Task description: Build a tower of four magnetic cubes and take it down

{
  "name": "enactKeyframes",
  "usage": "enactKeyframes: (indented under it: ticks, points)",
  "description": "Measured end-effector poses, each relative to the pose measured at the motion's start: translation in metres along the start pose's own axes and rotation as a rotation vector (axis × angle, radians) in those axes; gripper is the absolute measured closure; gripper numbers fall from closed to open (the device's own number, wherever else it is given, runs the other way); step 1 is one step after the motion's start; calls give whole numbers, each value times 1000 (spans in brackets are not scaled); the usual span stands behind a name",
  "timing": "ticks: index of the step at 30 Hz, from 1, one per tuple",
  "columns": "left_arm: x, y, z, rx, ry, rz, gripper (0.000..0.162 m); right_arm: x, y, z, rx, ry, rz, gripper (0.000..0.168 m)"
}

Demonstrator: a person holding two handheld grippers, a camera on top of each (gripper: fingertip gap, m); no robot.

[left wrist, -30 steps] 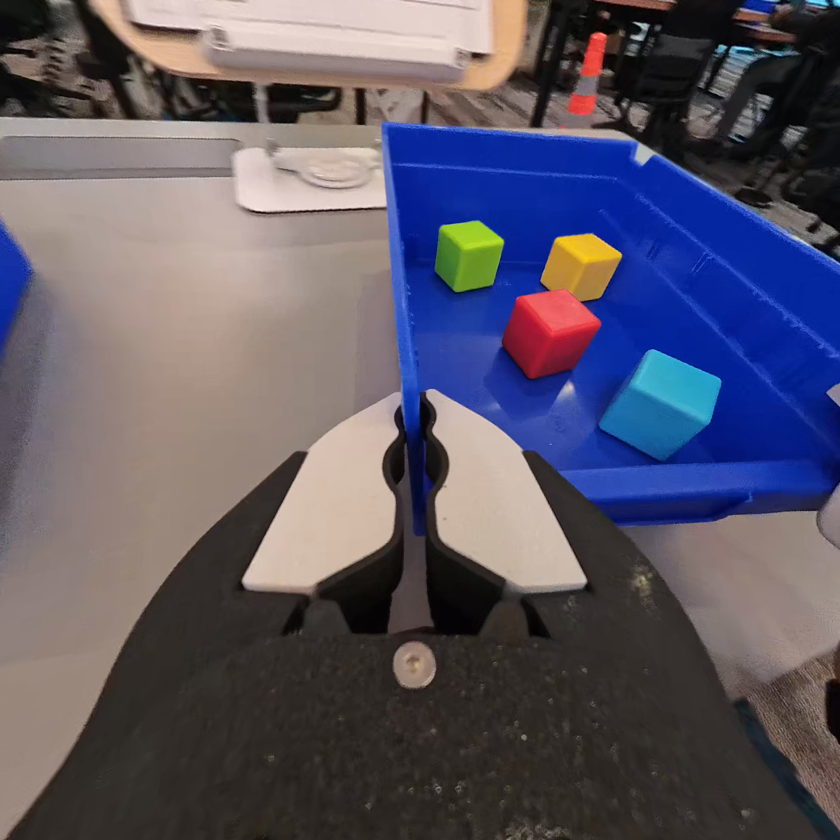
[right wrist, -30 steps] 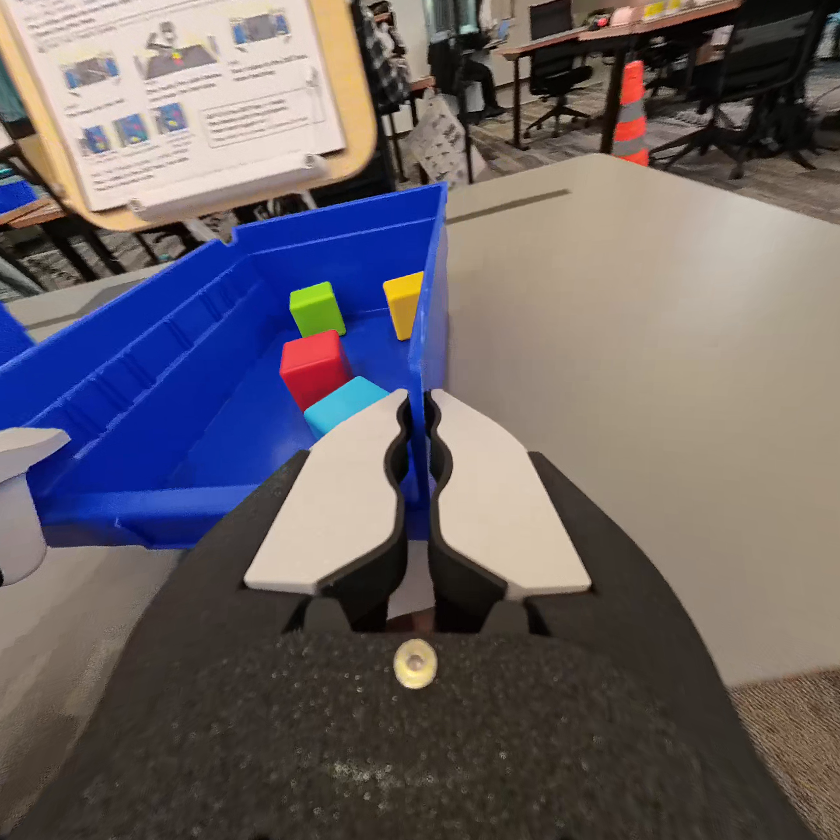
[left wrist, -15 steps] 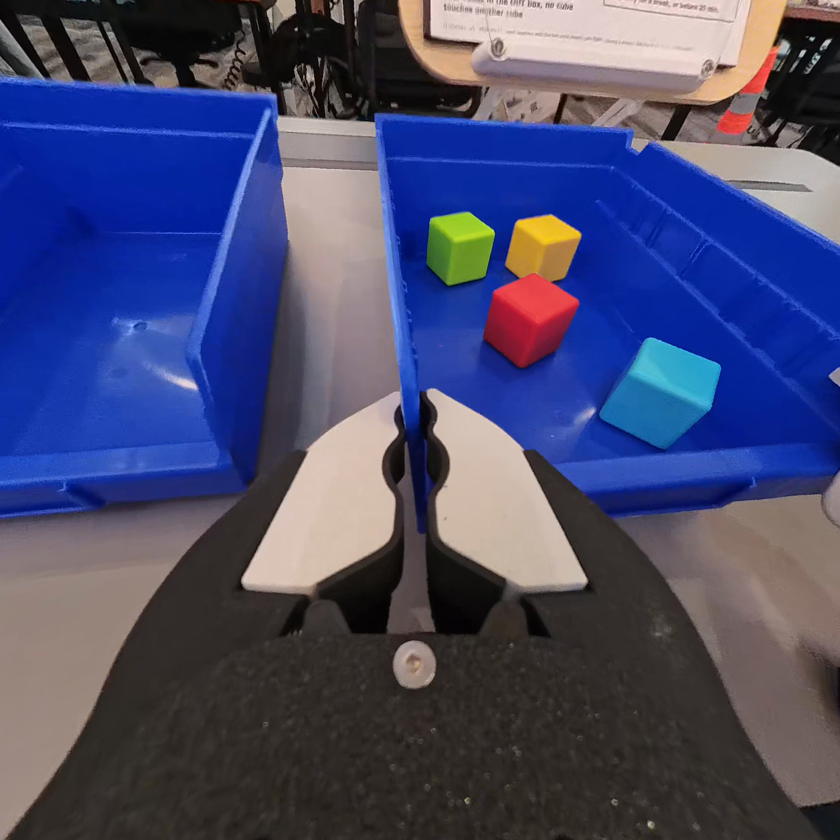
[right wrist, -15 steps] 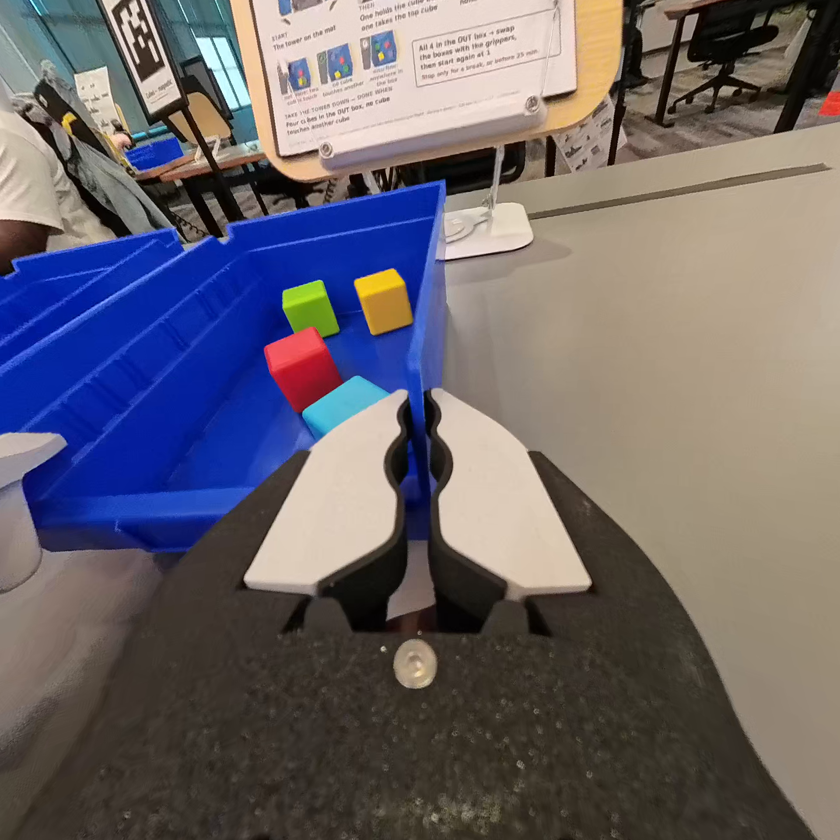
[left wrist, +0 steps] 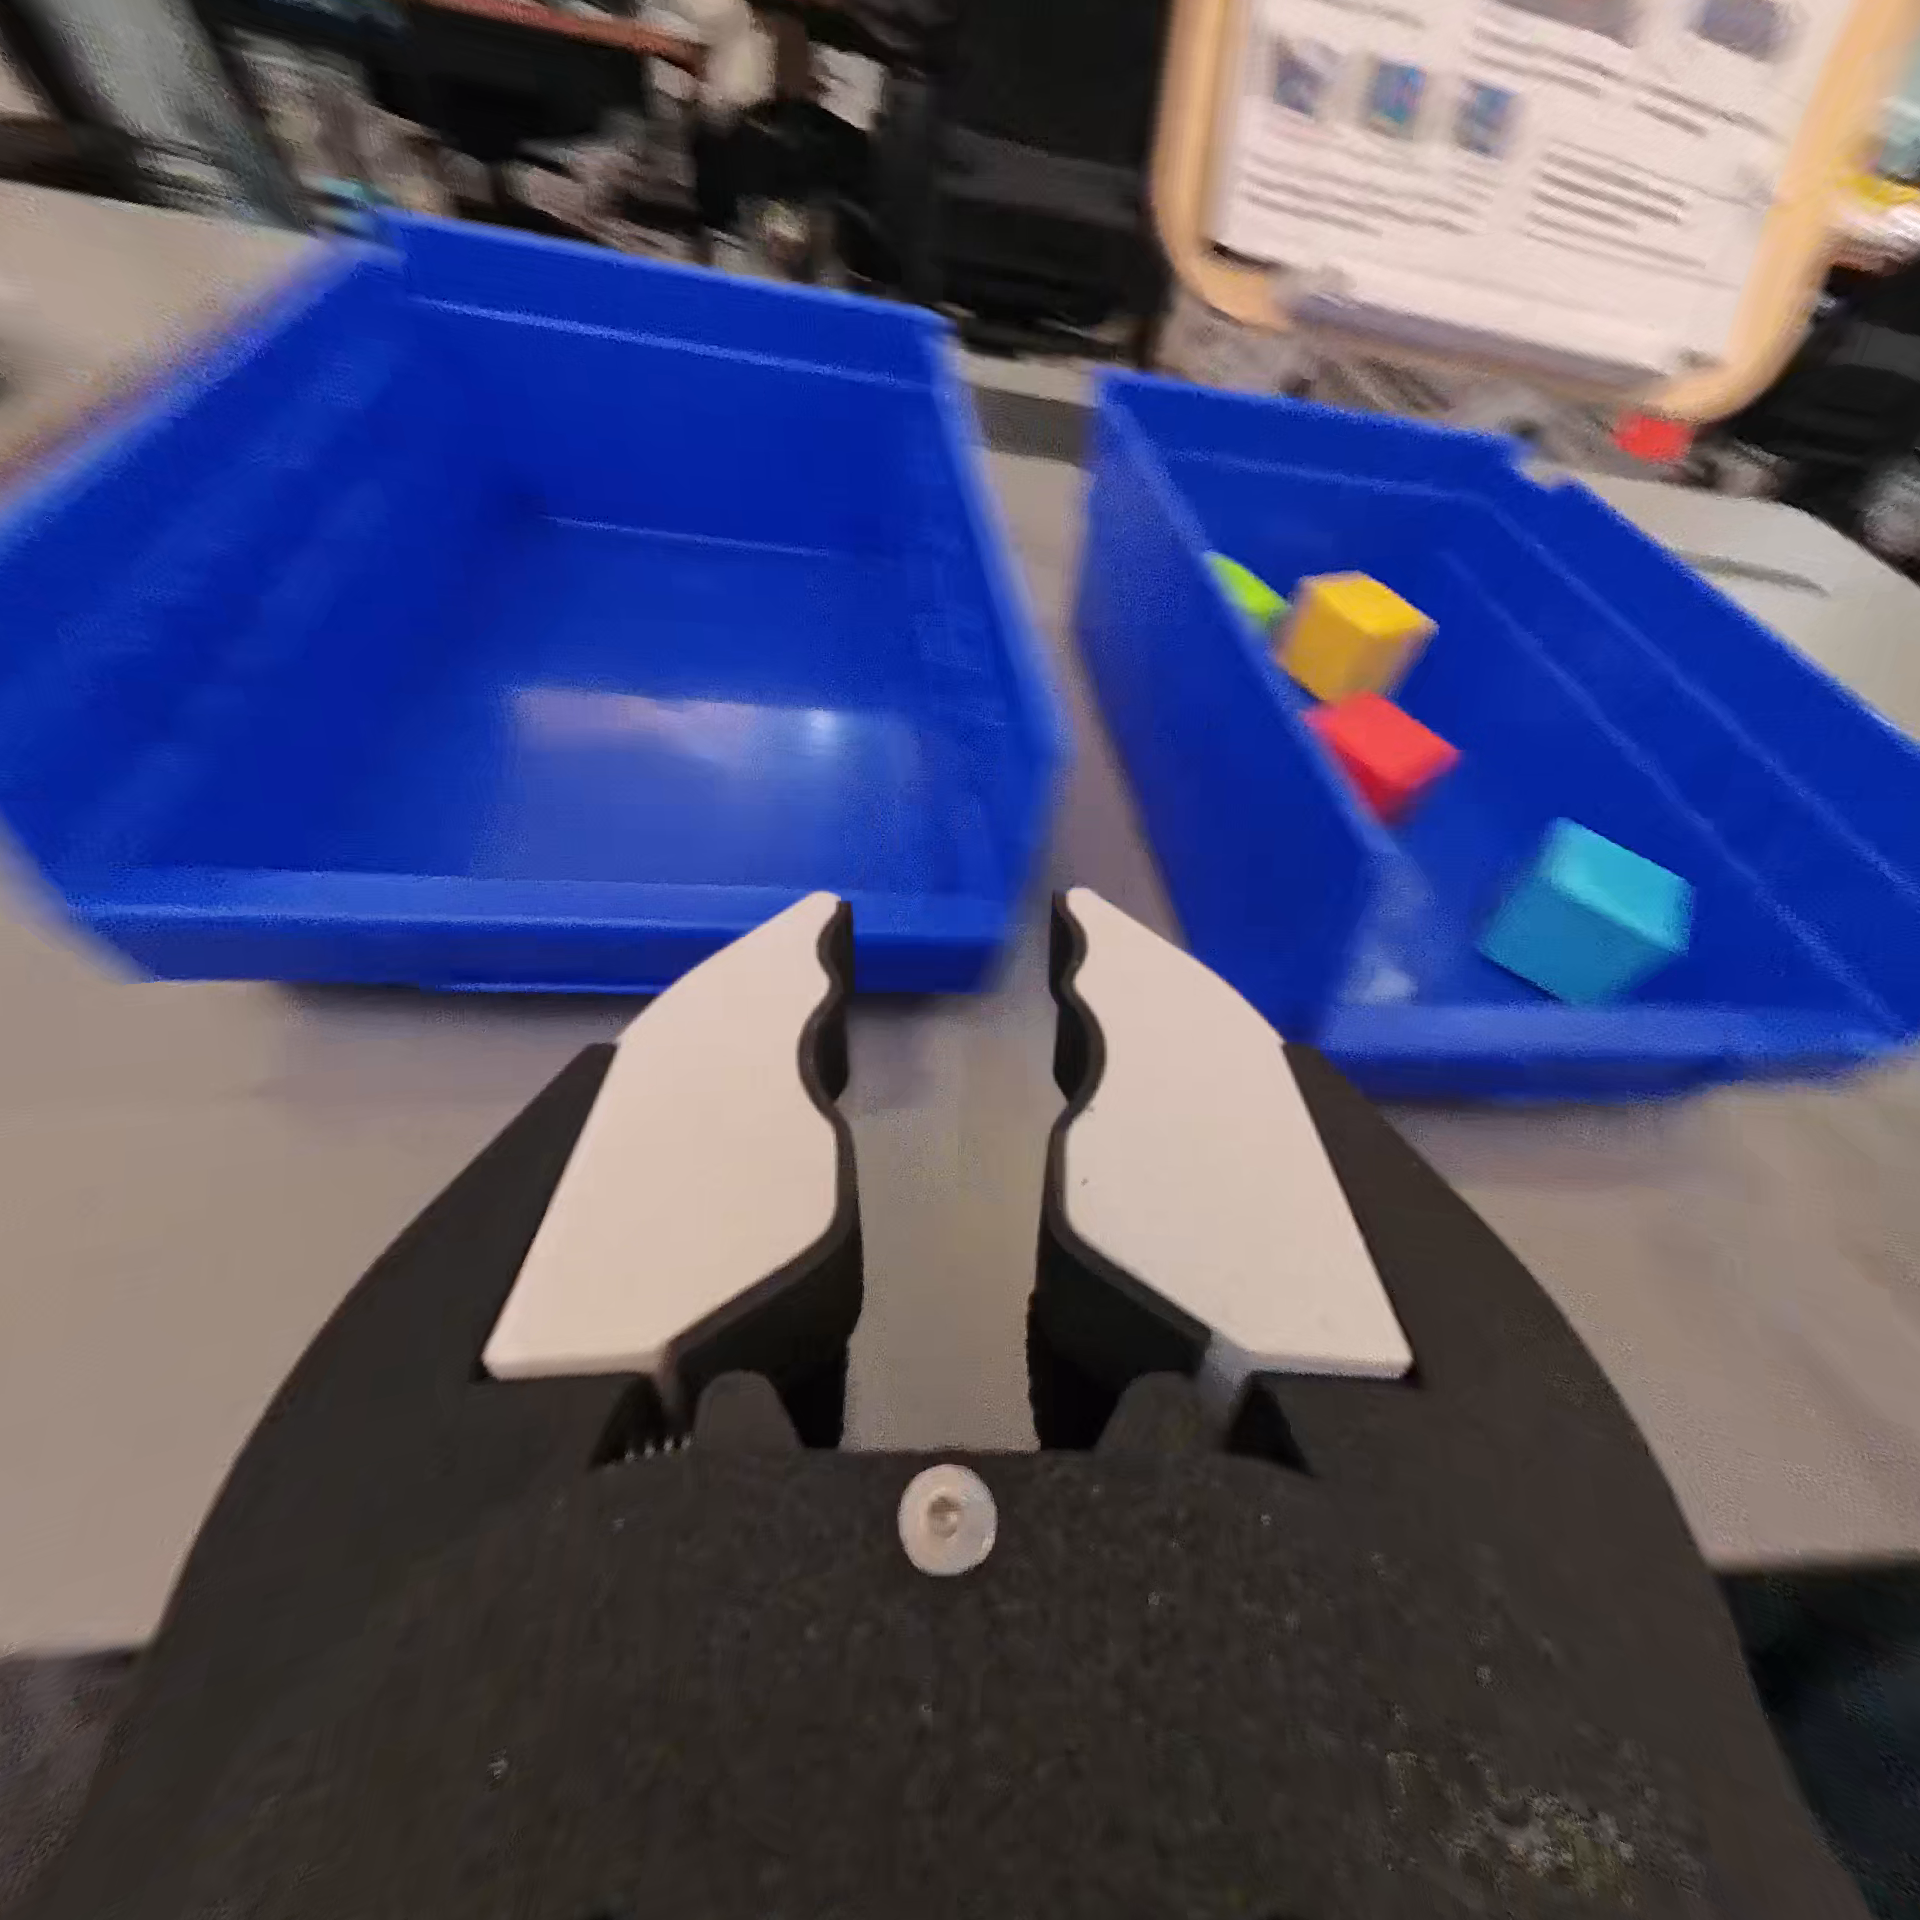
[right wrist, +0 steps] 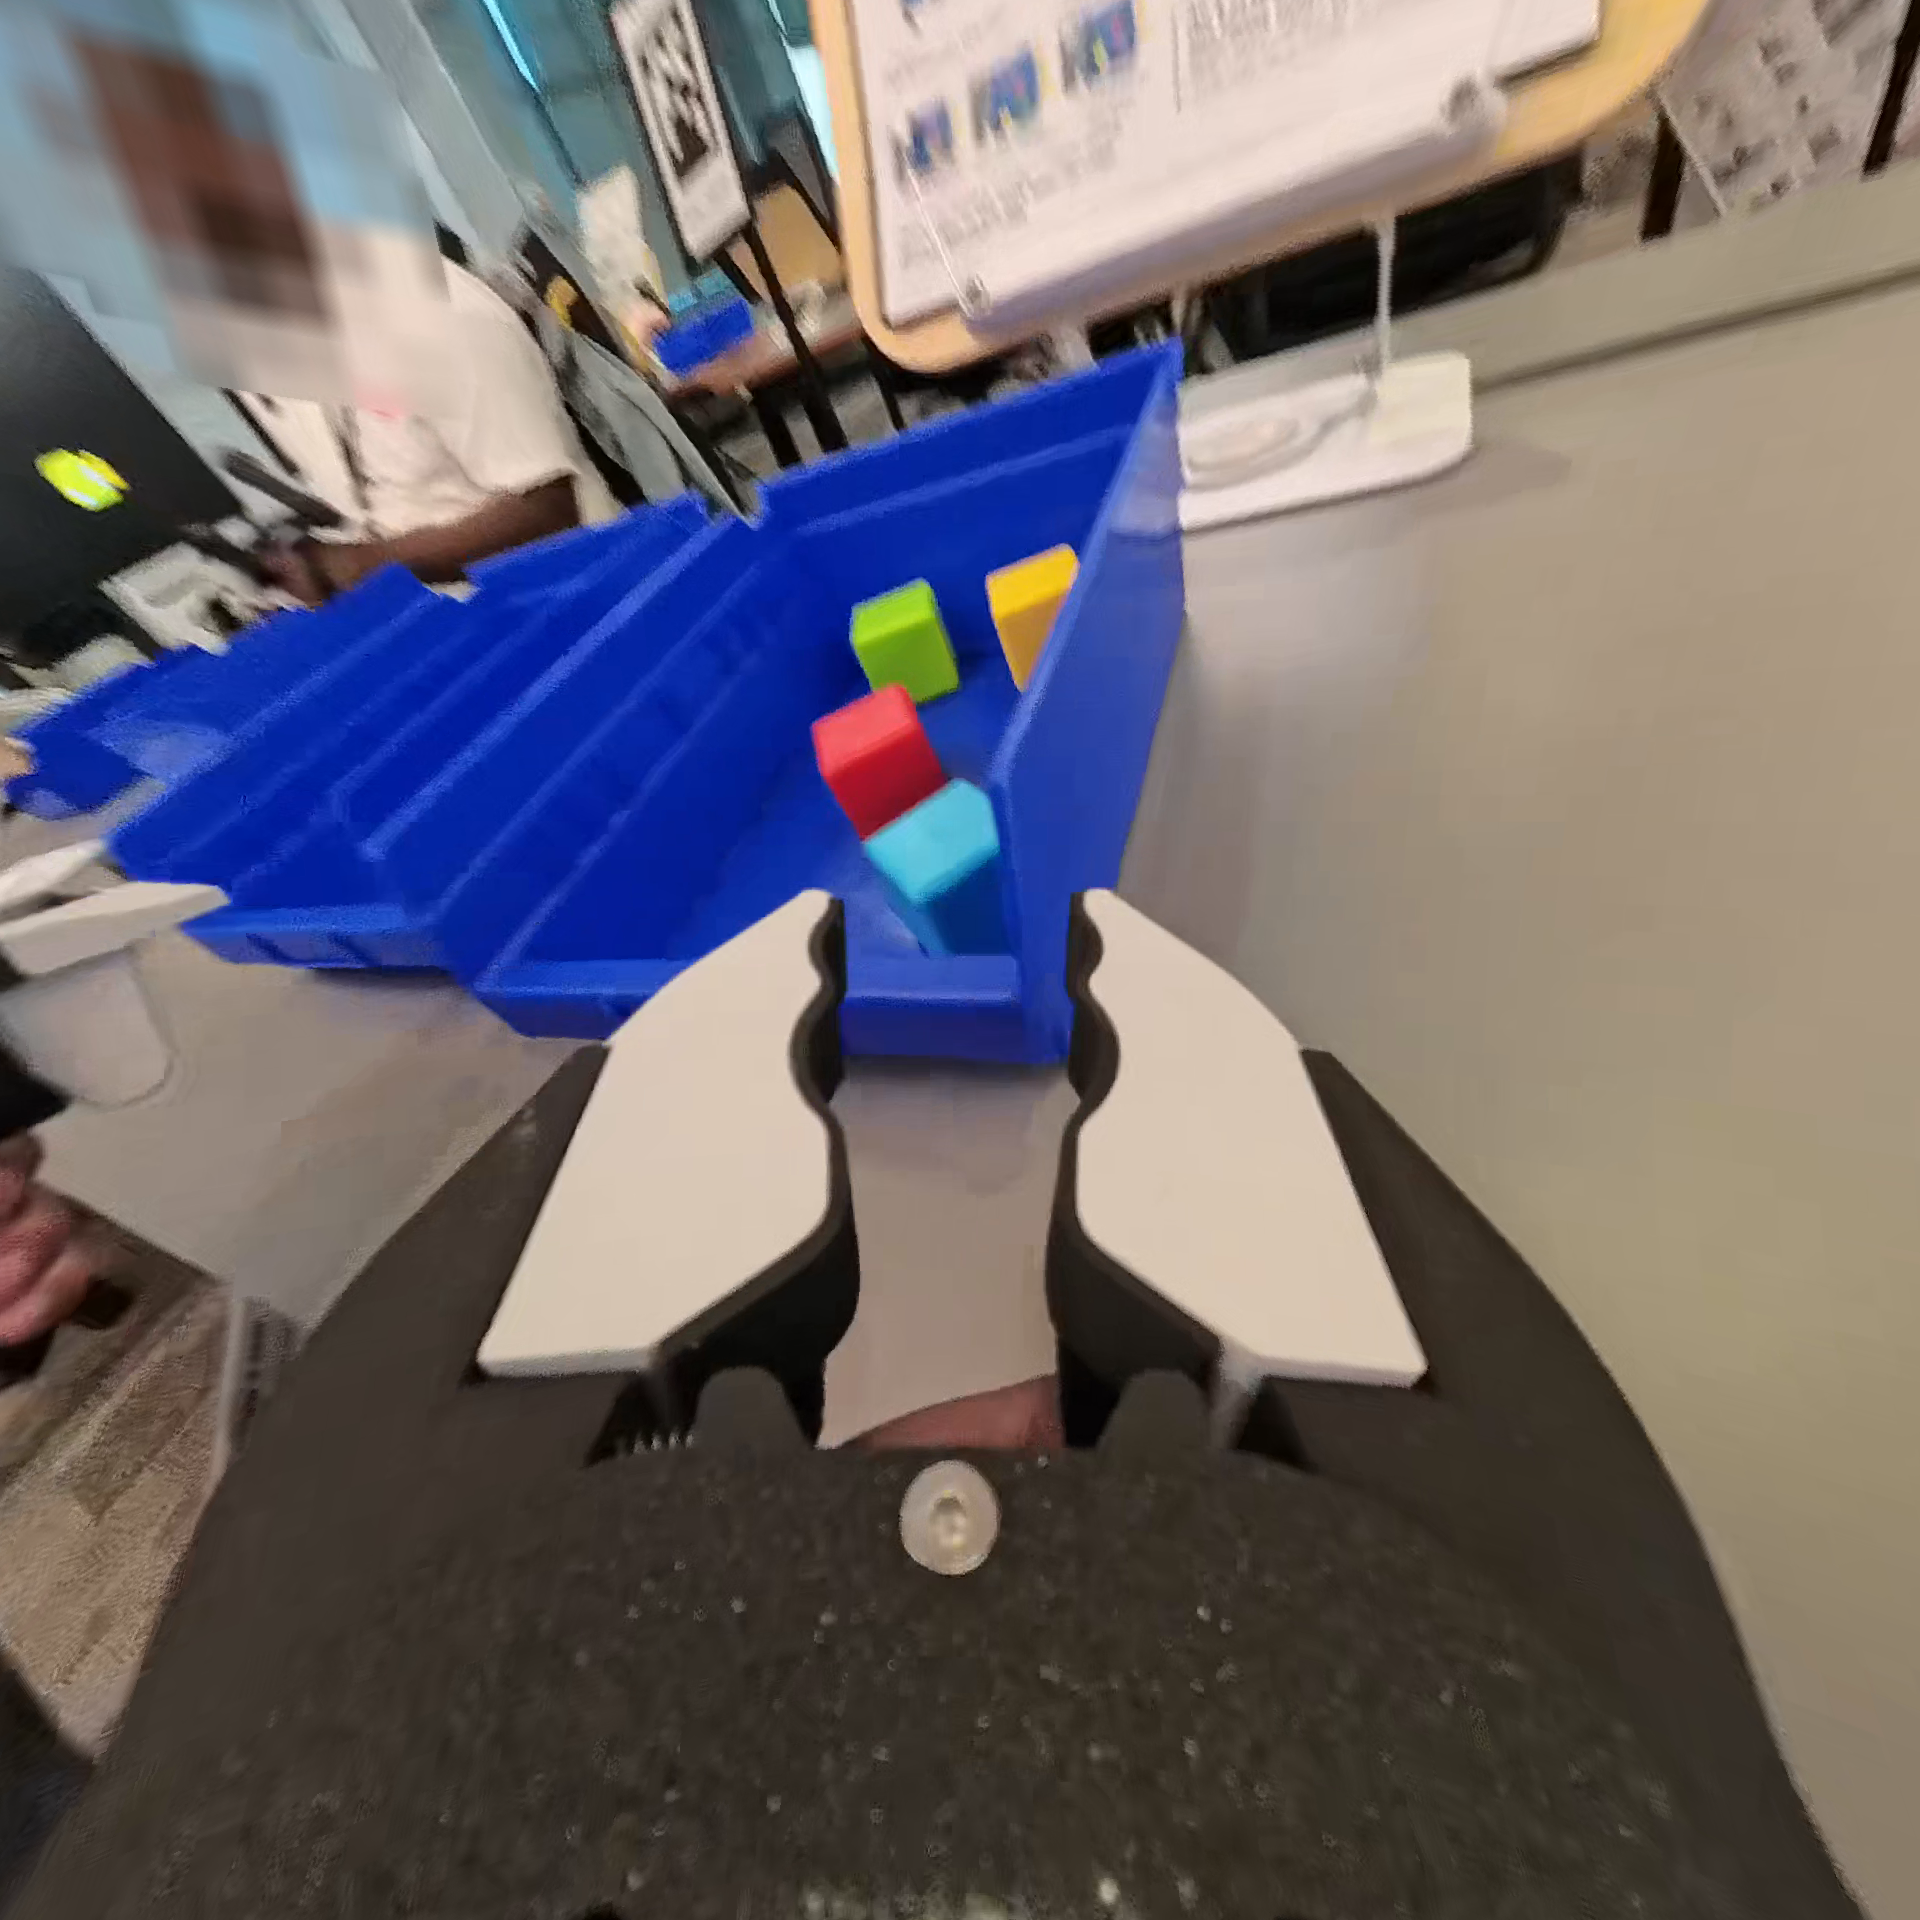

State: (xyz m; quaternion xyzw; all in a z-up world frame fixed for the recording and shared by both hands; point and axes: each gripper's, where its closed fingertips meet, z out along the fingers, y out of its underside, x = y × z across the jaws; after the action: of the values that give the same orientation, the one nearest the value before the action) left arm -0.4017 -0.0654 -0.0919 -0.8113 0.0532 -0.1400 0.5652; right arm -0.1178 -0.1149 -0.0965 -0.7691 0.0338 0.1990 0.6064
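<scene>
**Inspector:** State where the cubes lie.

**Assessor:** All four sit loose in the right-hand bin [left wrist: 1226,748], none stacked. The cyan cube [left wrist: 1584,912] is nearest the bin's front wall, the red cube [left wrist: 1387,750] behind it, the yellow cube [left wrist: 1351,632] and green cube [left wrist: 1242,590] toward the back. In the right wrist view the cyan one appears close against the bin's right wall; whether it touches, I cannot tell. The frames are motion-blurred.

**Inspector:** And the bin itself?

**Assessor:** It stands on the grey tabletop [left wrist: 312,1195], near its front edge, with an empty blue bin [left wrist: 520,925] just beside it on the left. An instruction board [right wrist: 1195,156] on a stand rises behind, toward the tabletop's far edge.

**Inspector:** Condition of the tongs?

**Assessor:** The left tongs [left wrist: 948,940] stand parted with a clear gap, holding nothing, opposite the space between the two bins. The right tongs [right wrist: 951,935] are likewise parted and hold nothing, just short of the bin's front right corner.

**Inspector:** The relation governing the coming move?

**Assessor:** My judgement: no tower is begun. The cyan cube lies just ahead of the right tongs, slightly above and beyond the front wall; from the left tongs it lies well off to the right. The right side is nearer. Cubes offer no long axis; the tongs must clear the wall first.
</scene>
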Motion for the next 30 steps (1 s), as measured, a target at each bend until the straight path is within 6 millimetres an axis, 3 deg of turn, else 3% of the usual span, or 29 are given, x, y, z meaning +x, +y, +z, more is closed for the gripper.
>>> enactKeyframes:
  ticks: [2,5,7,8,11,12,14,15,17,20,24,30]
  points:
    - [-63,-19,-11,51,-128,-52,124,-13,-17,-7,66,-58,-13,132]
    - [-149,-17,-5,-13,-289,-110,93,-31,-32,-12,134,-79,-138,135]
    - [-183,-12,7,-63,-329,-142,87,-47,-26,-10,131,-97,-223,138]
    - [-190,-15,12,-47,-323,-151,87,-55,-20,-8,119,-111,-253,138]
    - [-197,-21,31,-40,-291,-140,89,-81,2,-1,58,-194,-296,139]
    - [-196,-20,38,-57,-273,-140,98,-89,11,1,33,-219,-299,139]
    - [-189,-18,46,-80,-215,-146,143,-102,26,4,-21,-266,-299,140]
    - [-187,-18,45,-83,-207,-136,157,-108,33,5,-47,-284,-301,139]
    - [-181,-14,40,-103,-187,-128,159,-115,46,8,-100,-301,-315,139]
    - [-175,-5,18,-108,-237,-80,160,-129,63,13,-172,-334,-334,135]
    - [-170,10,-25,-92,-292,-122,159,-150,81,19,-242,-335,-354,134]
    - [-148,32,-82,1,-361,-205,159,-194,88,43,-228,-302,-354,128]
